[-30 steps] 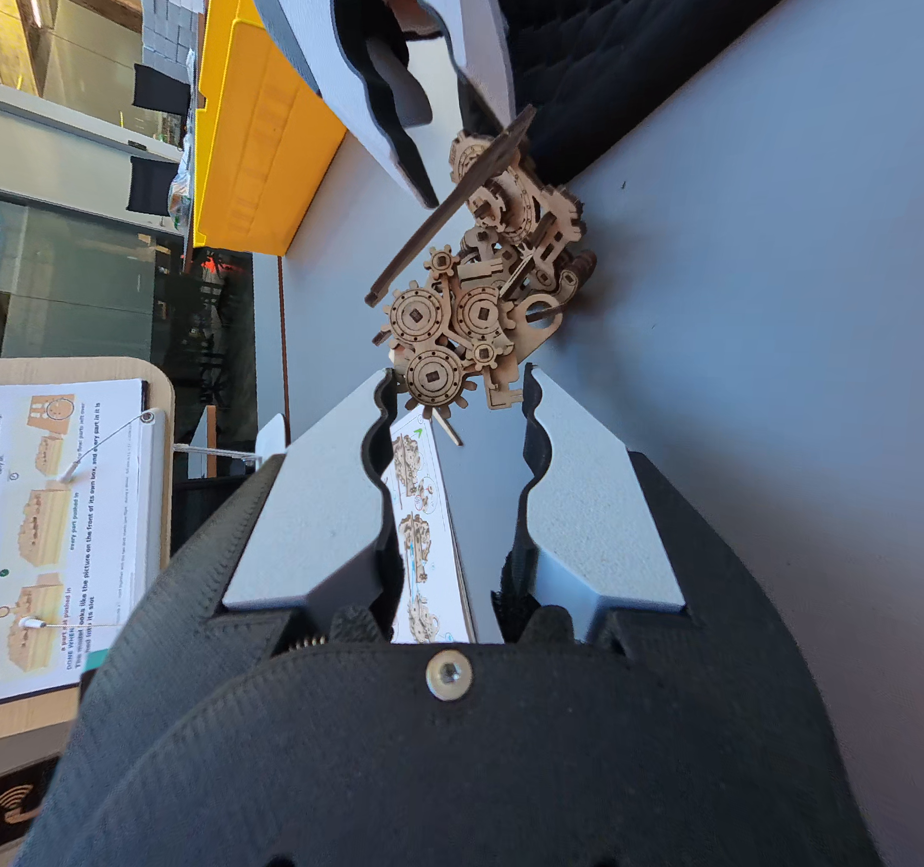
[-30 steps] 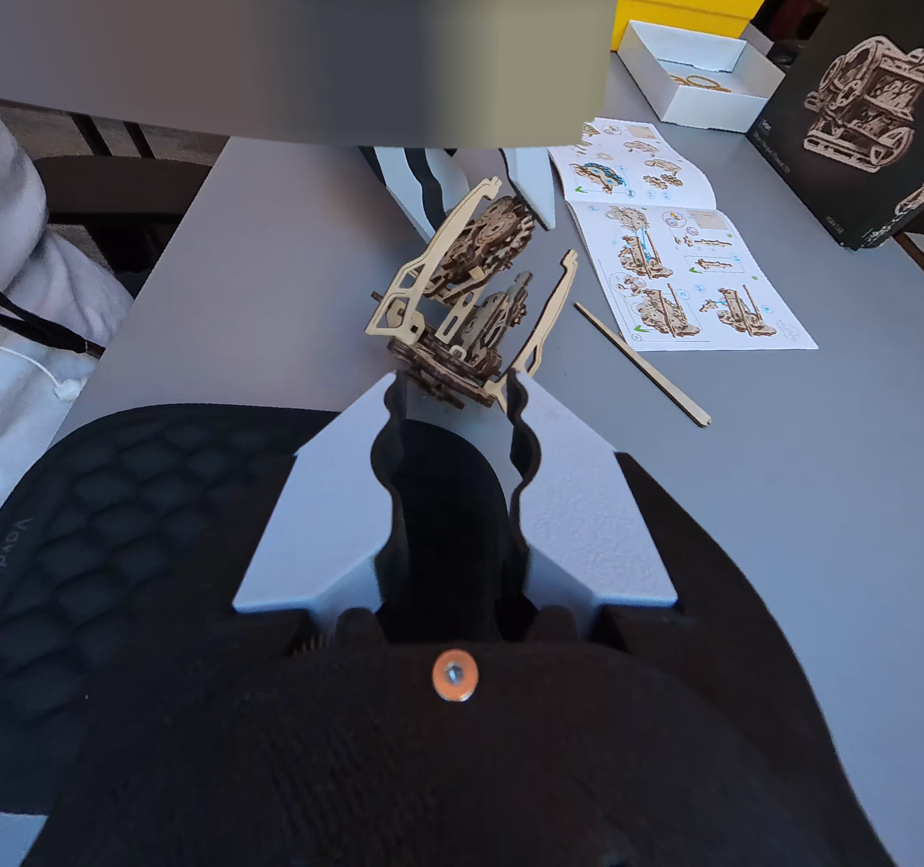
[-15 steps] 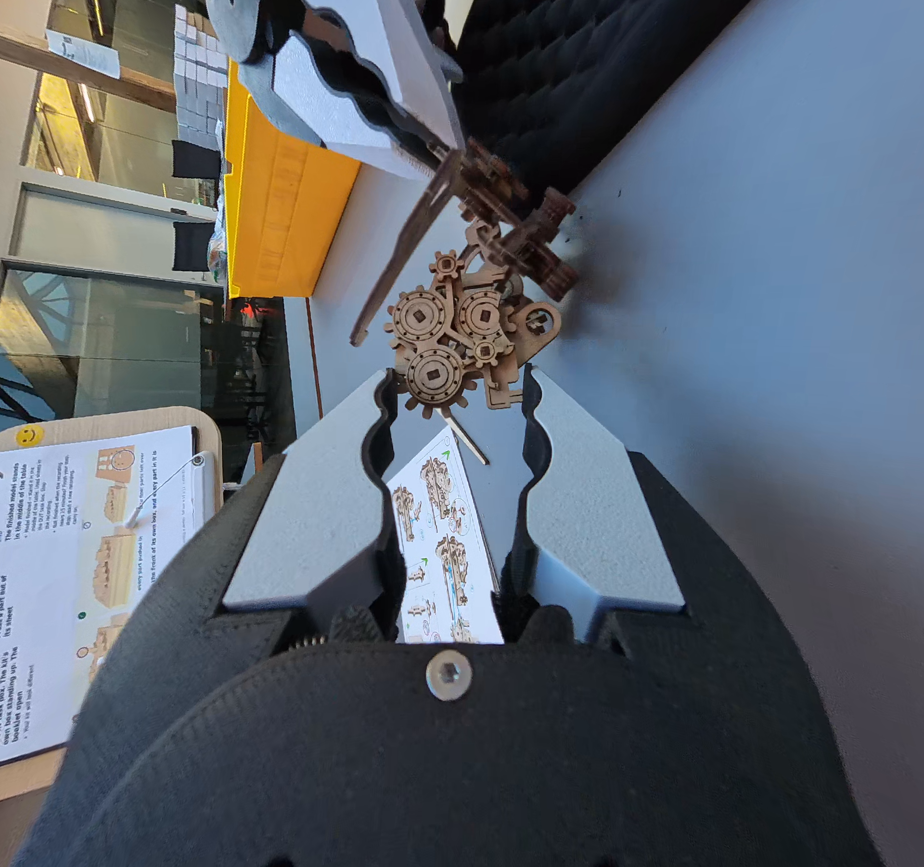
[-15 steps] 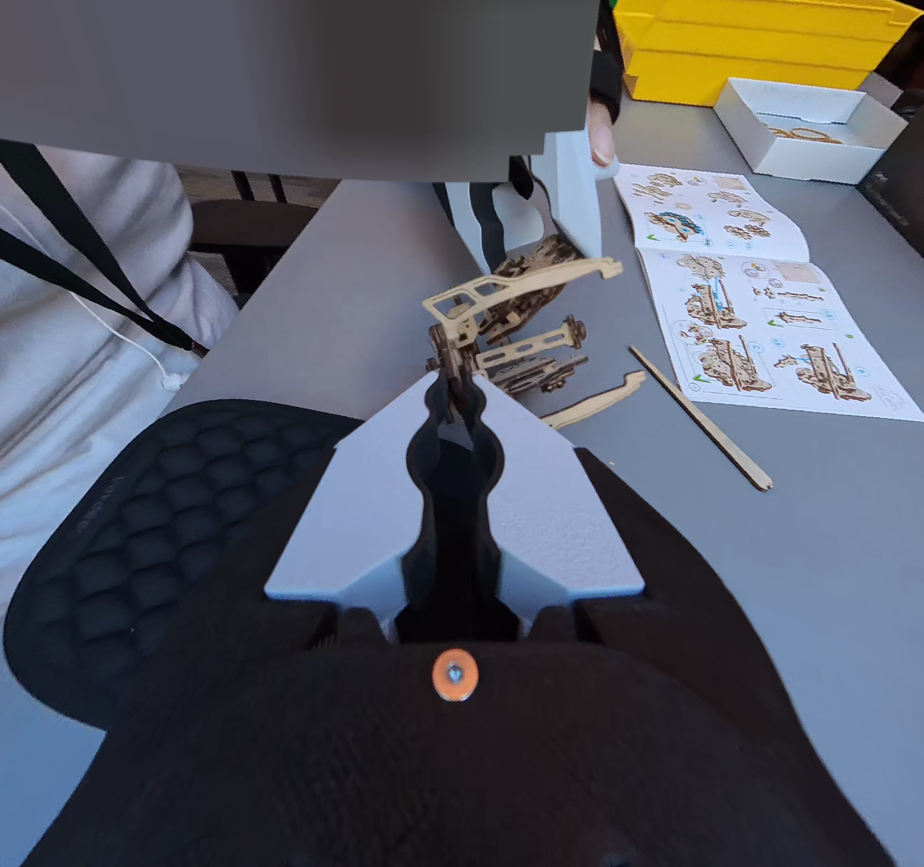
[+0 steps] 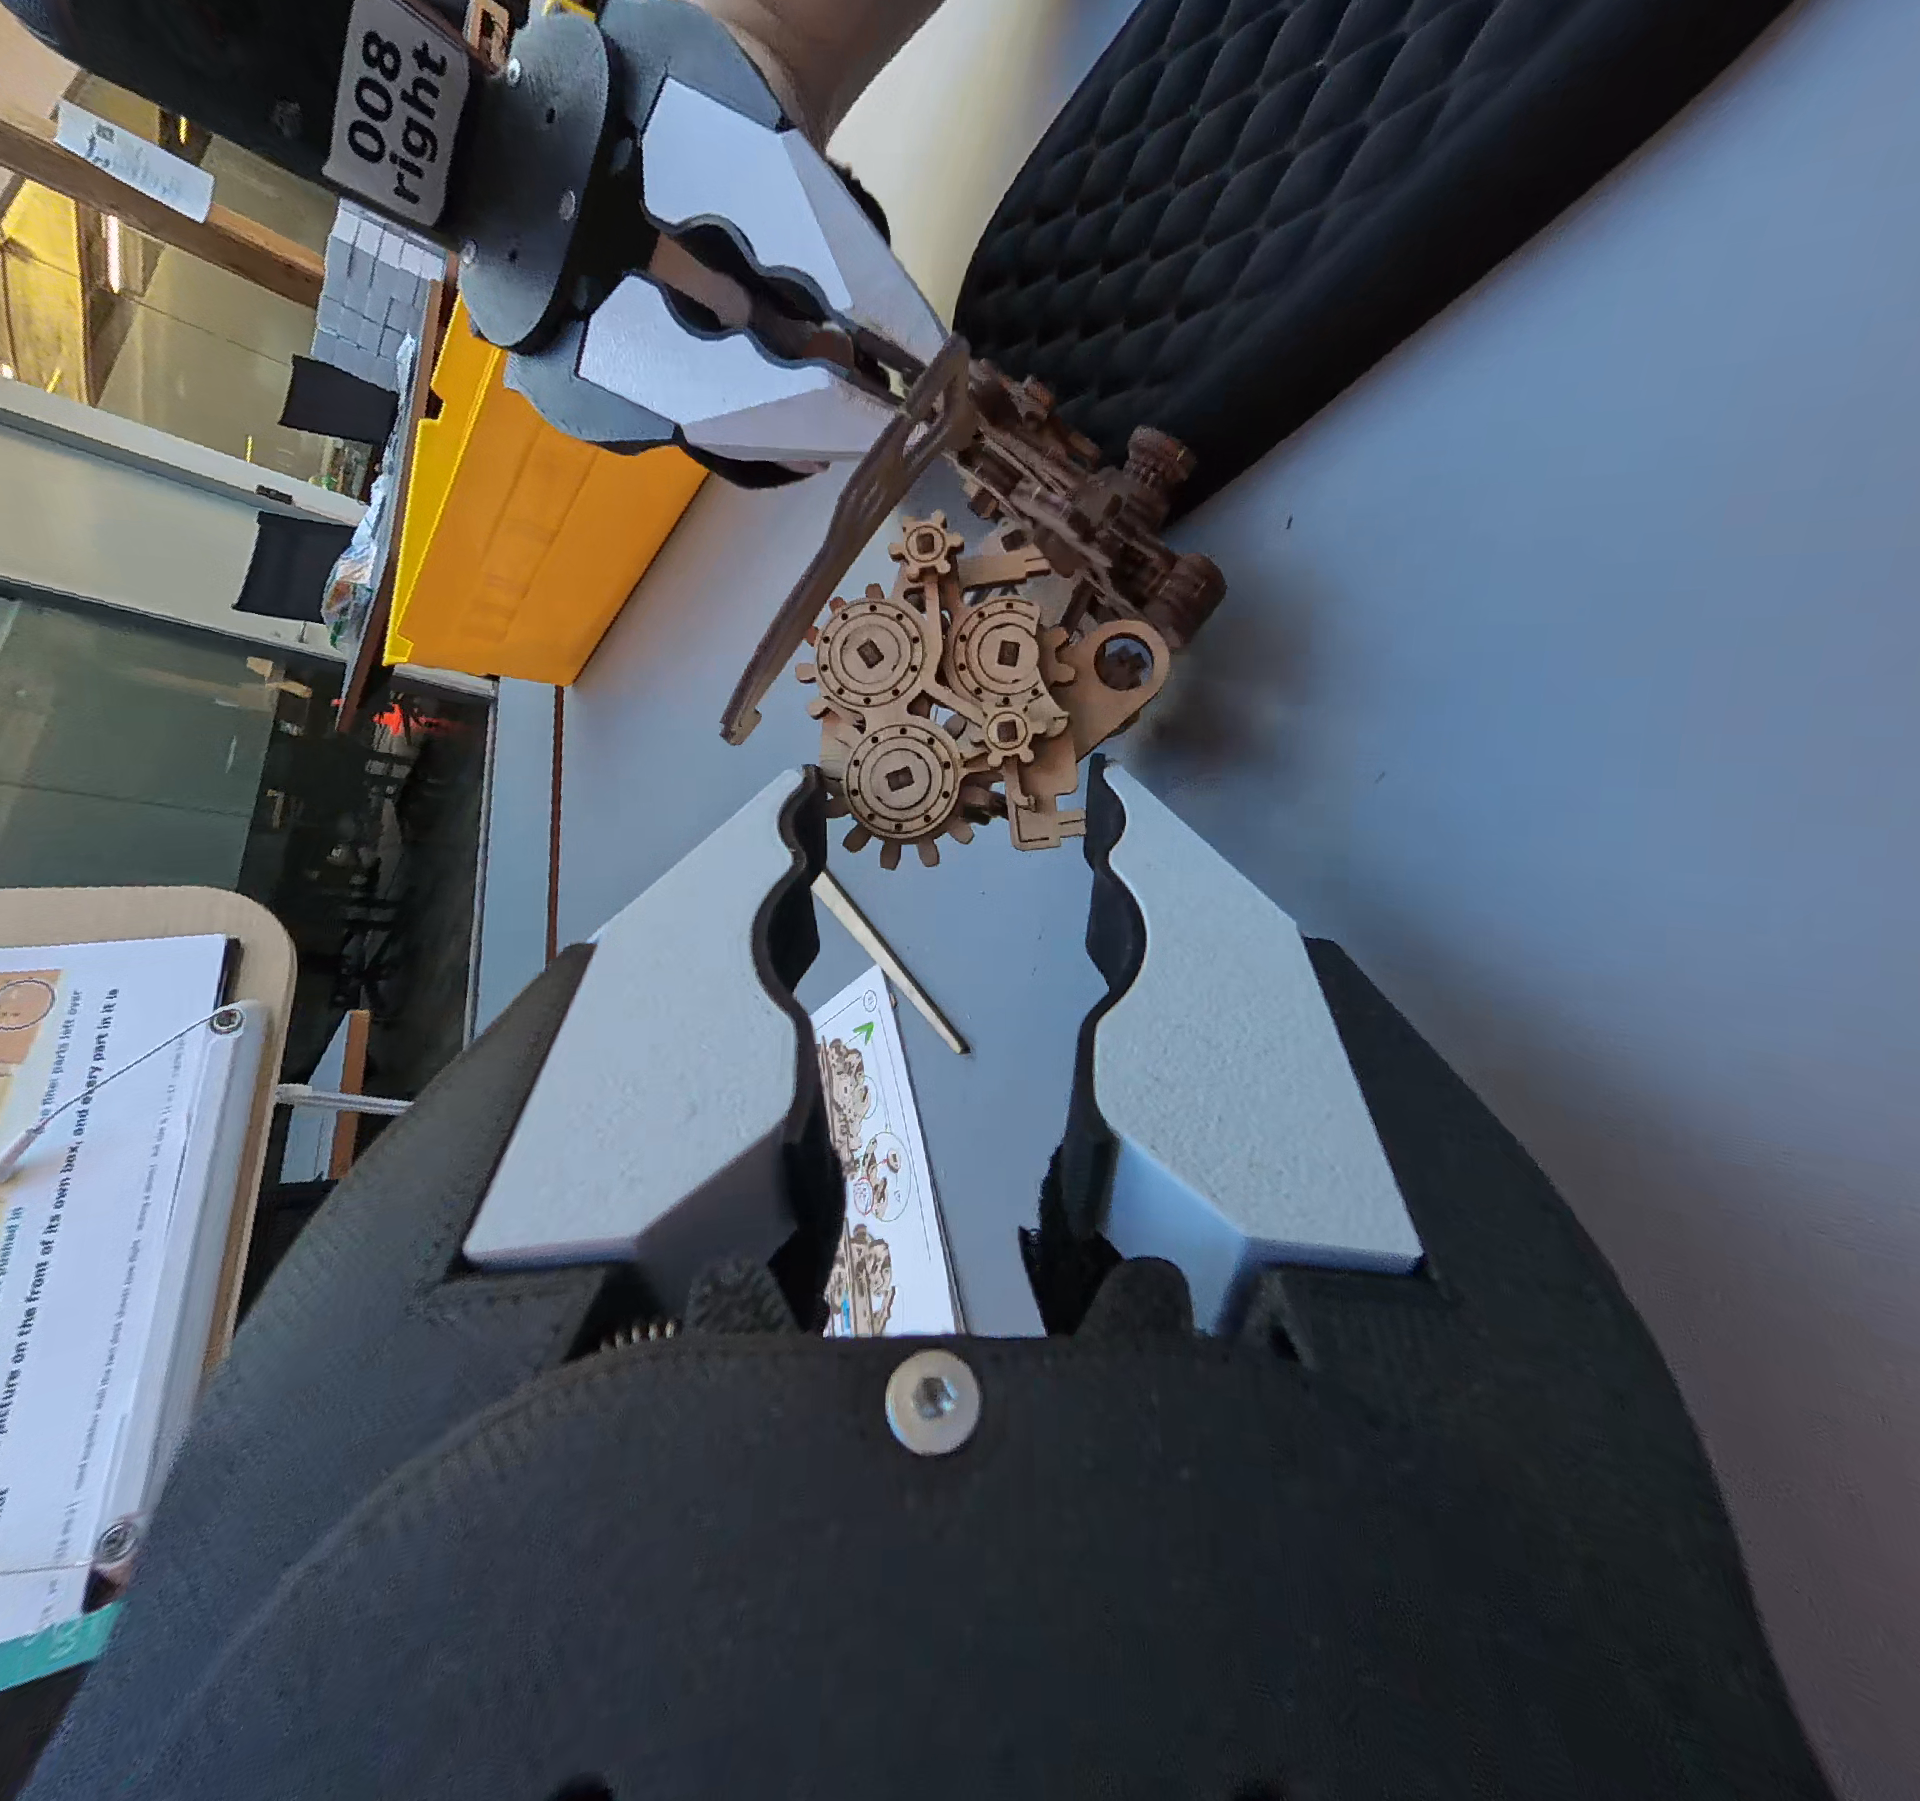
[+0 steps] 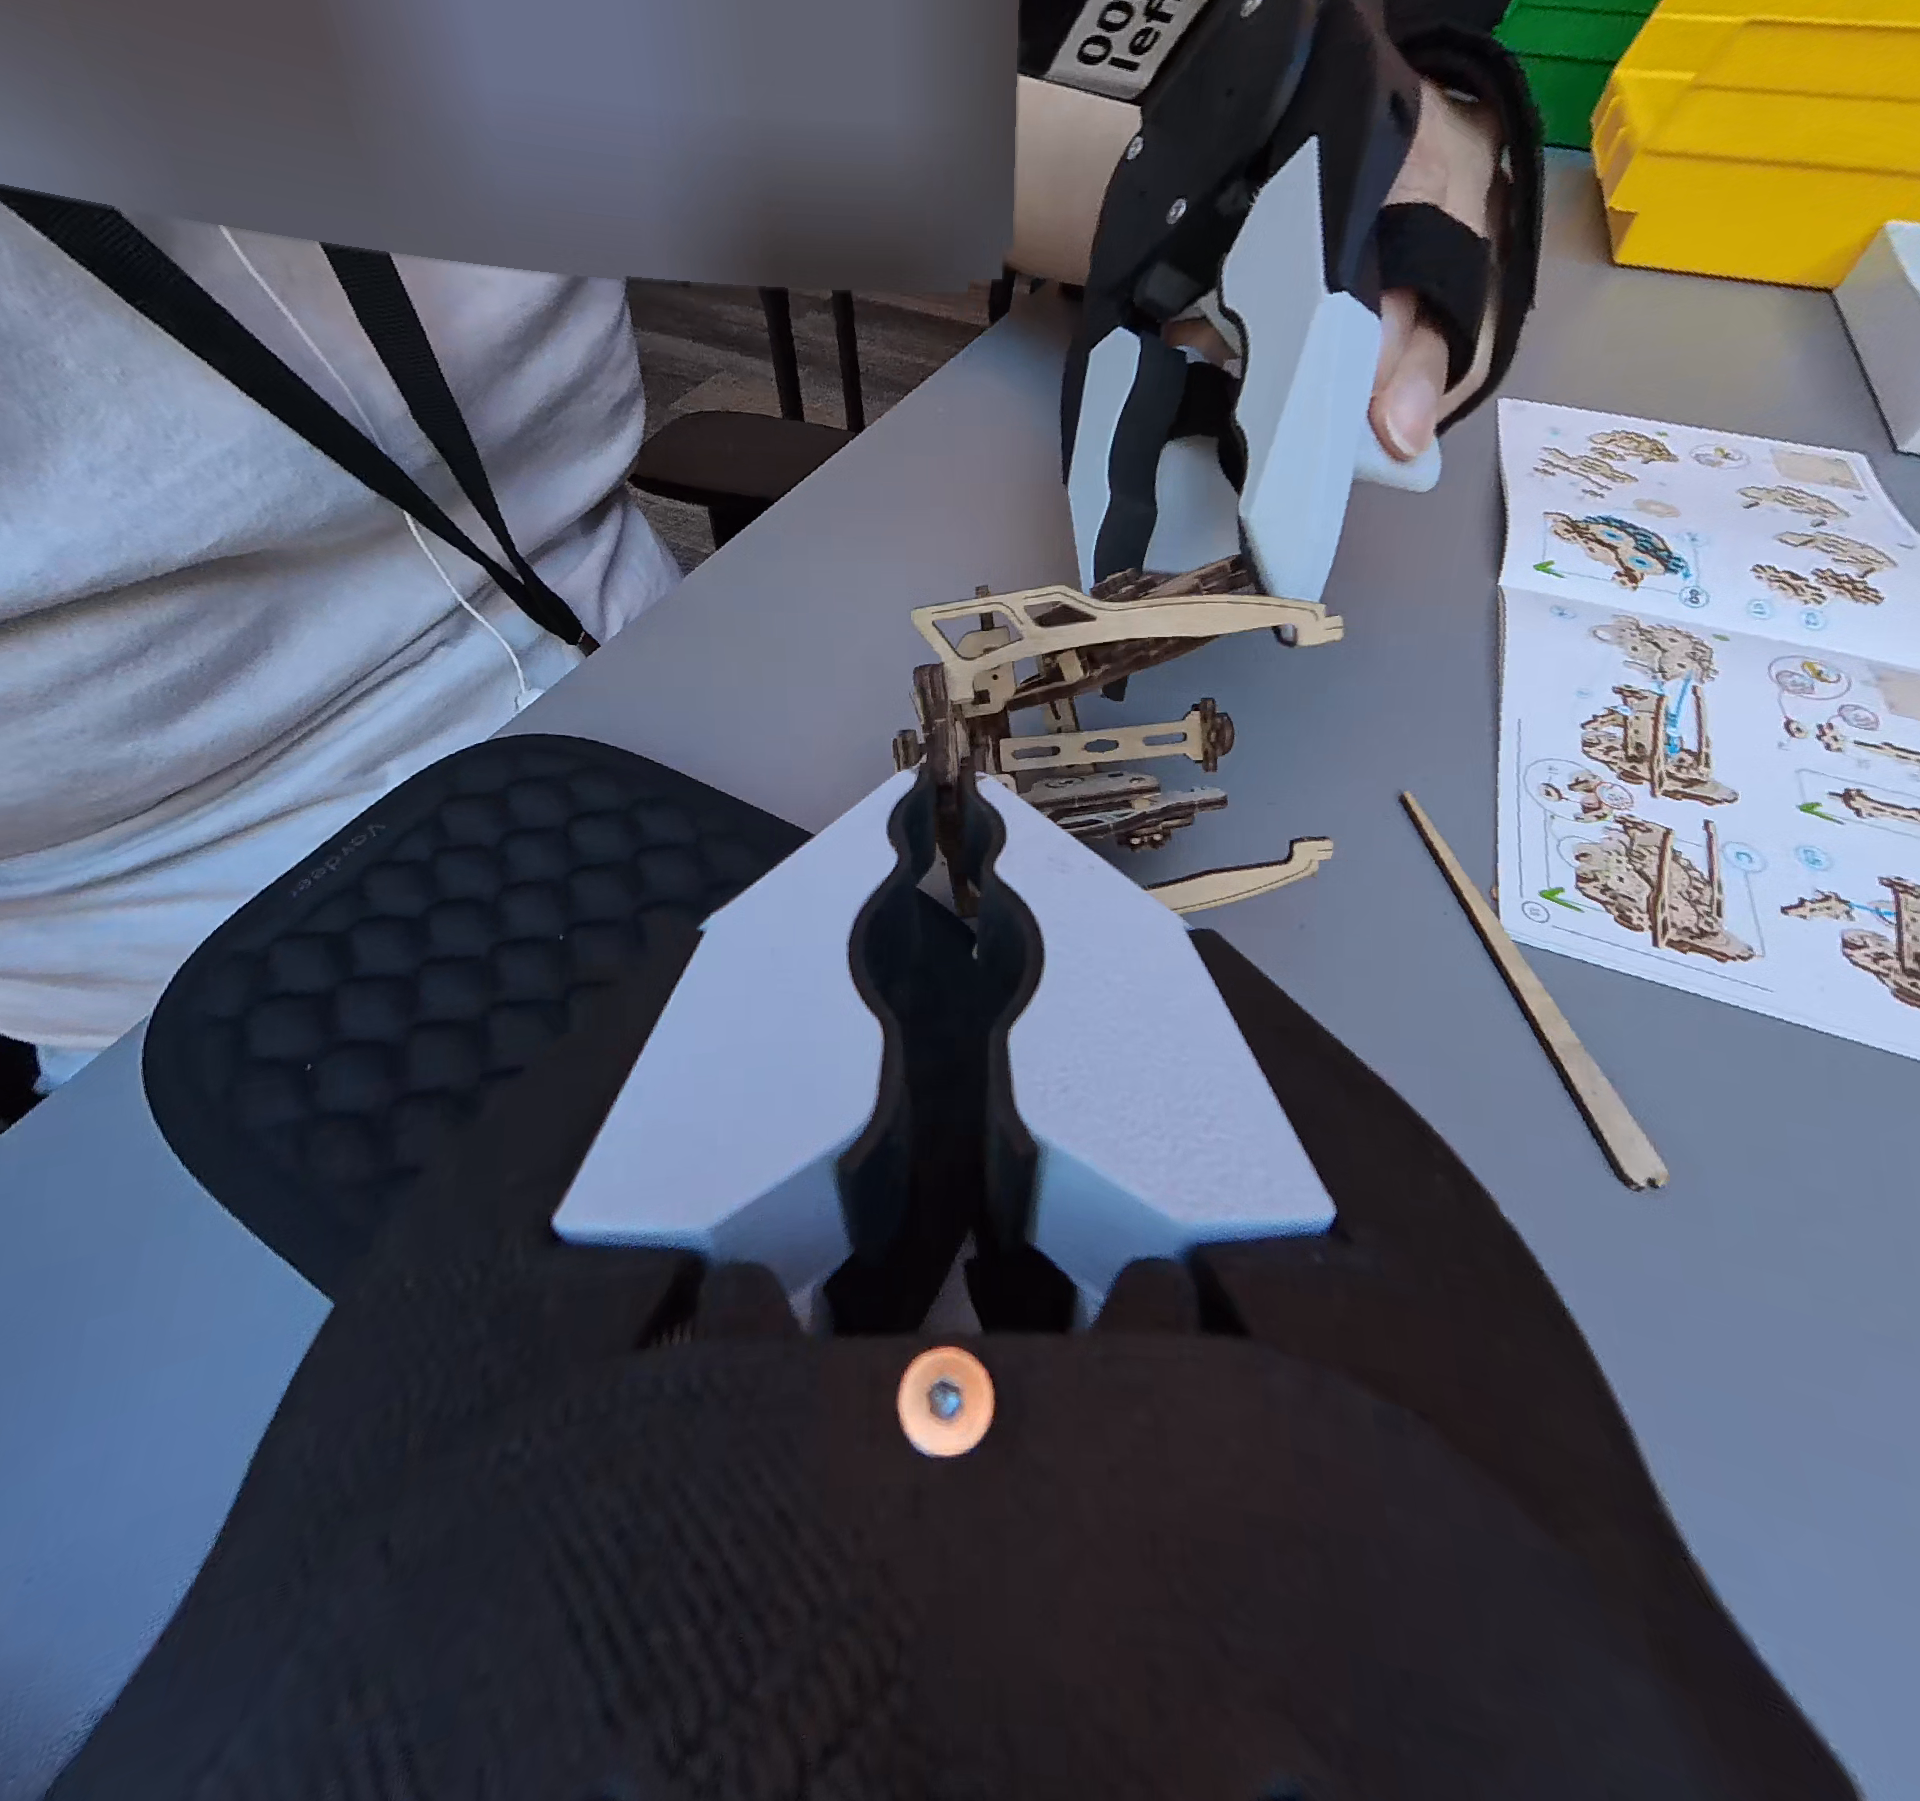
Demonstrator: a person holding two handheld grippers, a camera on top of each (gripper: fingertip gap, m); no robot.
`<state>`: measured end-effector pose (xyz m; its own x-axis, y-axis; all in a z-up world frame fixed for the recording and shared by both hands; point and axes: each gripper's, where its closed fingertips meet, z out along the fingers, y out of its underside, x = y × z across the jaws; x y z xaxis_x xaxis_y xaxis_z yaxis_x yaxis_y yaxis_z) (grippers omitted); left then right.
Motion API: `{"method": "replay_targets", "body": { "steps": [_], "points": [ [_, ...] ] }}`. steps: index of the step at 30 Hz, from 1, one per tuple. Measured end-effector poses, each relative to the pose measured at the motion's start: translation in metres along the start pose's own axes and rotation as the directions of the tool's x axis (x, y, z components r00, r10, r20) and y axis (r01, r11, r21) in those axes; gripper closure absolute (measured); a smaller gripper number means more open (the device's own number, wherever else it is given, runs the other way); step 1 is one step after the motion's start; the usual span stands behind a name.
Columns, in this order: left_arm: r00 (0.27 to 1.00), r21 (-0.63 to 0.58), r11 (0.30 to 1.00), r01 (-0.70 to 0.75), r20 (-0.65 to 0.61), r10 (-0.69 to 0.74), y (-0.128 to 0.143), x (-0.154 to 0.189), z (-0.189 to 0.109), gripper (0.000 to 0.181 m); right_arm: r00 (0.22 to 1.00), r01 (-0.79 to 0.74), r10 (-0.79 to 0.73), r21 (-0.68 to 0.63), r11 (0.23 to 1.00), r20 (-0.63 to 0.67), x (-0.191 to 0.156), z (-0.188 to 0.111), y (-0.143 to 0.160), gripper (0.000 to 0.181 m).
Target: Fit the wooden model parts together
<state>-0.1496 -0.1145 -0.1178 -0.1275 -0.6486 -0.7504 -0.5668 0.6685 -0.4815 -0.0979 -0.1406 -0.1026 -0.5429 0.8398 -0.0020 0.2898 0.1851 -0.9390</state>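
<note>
Right tool (image 6: 948, 795): clenched on the near end of the wooden model (image 6: 1070, 712).
Left tool (image 5: 951, 801): released, straddling the model's gear side.
Model: just above the grey worktop (image 6: 1558, 1336) (beside a black mat (image 6: 416, 920)).

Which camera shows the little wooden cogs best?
The left wrist view: the cogs face it flat, teeth and square holes clear. In the right wrist view the wooden model shows mostly its frame, the cogs largely hidden.

Yellow bins (image 6: 1756, 120), green bin (image 6: 1558, 16) (behind them), black quilted mat (image 6: 416, 930), grey table (image 6: 1714, 1336)
</note>
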Motion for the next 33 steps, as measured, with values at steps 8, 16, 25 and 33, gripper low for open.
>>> {"method": "replay_targets", "body": {
  "steps": [8, 16, 25, 33],
  "points": [
    [0.998, 0.073, 0.997, 0.040, -0.057, -0.035, -0.0014, 0.0046, 0.0066, 0.132, 0.989, 0.079, -0.078, 0.000, 0.997, 0.129, 0.0009, -0.0009, -0.0010, 0.180],
    [0.990, 0.104, 0.989, 0.105, -0.106, -0.094, -0.0003, 0.0079, 0.0098, 0.132, 0.978, 0.104, -0.101, -0.006, 0.995, 0.182, 0.0022, -0.0015, -0.0016, 0.180],
    [0.989, -0.003, 0.998, 0.069, -0.134, -0.068, 0.0010, 0.0083, 0.0080, 0.132, 0.979, 0.037, -0.029, -0.040, 0.998, 0.200, 0.0052, 0.0007, -0.0030, 0.179],
    [0.992, -0.004, 1.000, -0.029, -0.126, 0.028, -0.0031, 0.0091, 0.0057, 0.132, 0.976, 0.038, -0.027, -0.047, 0.998, 0.216, 0.0011, 0.0042, -0.0035, 0.179]
  ]
}}
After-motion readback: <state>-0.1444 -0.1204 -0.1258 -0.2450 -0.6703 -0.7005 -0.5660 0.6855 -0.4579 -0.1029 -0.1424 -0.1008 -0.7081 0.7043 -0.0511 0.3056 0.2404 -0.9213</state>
